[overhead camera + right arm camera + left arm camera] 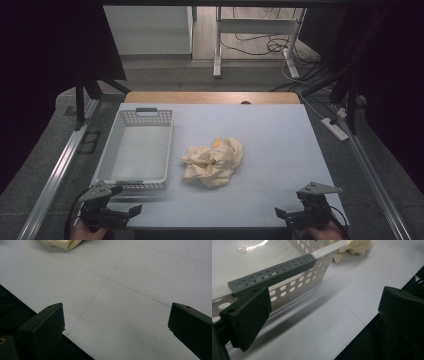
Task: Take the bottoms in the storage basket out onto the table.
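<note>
With both the left gripper [116, 204] and right gripper [296, 210] hovering wide apart and empty, the crumpled cloth [214, 161] is lying mid-table beside the basket [113, 150], risking a snag on the nearby rim.

My high camera looks forward and down over the whole desk [280, 150]. My left tool's camera sits close at the near-left corner, my right tool's near-right; both share the cloth [214, 161].
</note>
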